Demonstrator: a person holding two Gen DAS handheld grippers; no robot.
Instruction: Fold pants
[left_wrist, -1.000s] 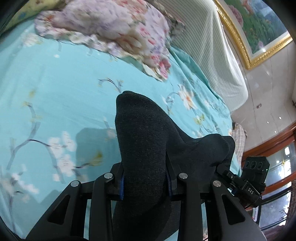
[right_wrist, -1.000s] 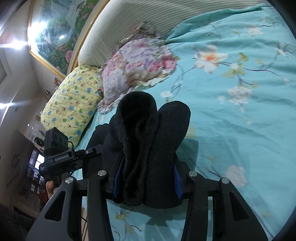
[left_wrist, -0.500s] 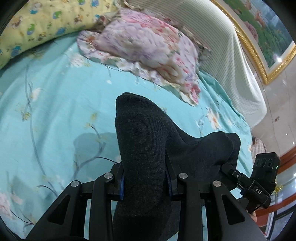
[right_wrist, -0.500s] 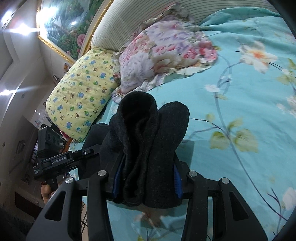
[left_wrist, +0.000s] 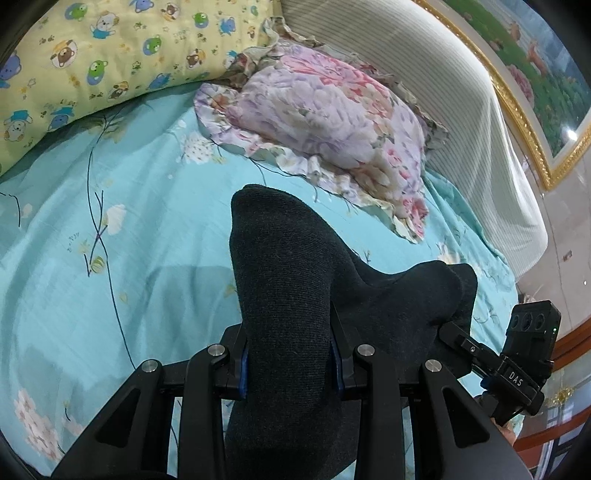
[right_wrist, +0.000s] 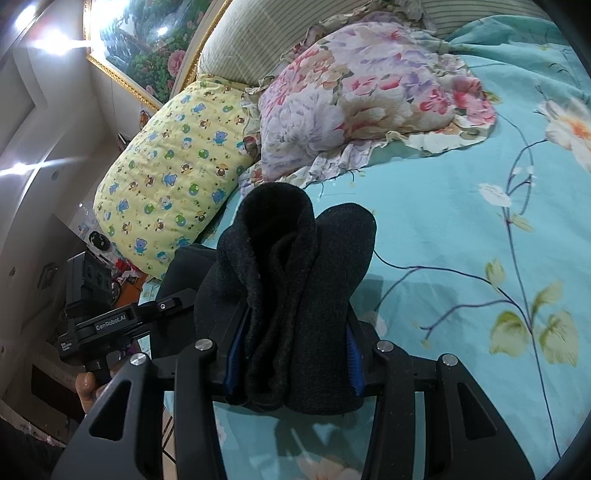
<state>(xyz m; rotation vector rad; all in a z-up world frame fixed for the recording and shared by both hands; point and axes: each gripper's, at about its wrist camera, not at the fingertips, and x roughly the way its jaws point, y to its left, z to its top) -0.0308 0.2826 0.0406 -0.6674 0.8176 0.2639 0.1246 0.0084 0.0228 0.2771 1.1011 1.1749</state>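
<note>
You are clamping the dark pants (left_wrist: 291, 295) in your left gripper (left_wrist: 290, 360) at lower centre | your right gripper (right_wrist: 291, 354) is pinching their bunched folds, lower centre | teal bedsheet (left_wrist: 147, 221) is lying beneath.

A turquoise floral bedsheet (left_wrist: 155, 206) is backed by a striped padded headboard (left_wrist: 443, 92); a gold-framed landscape painting (right_wrist: 140, 40) is hung above.

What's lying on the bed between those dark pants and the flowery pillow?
Nothing: in both wrist views only bare turquoise sheet separates the dark pants from the floral pillow.
</note>
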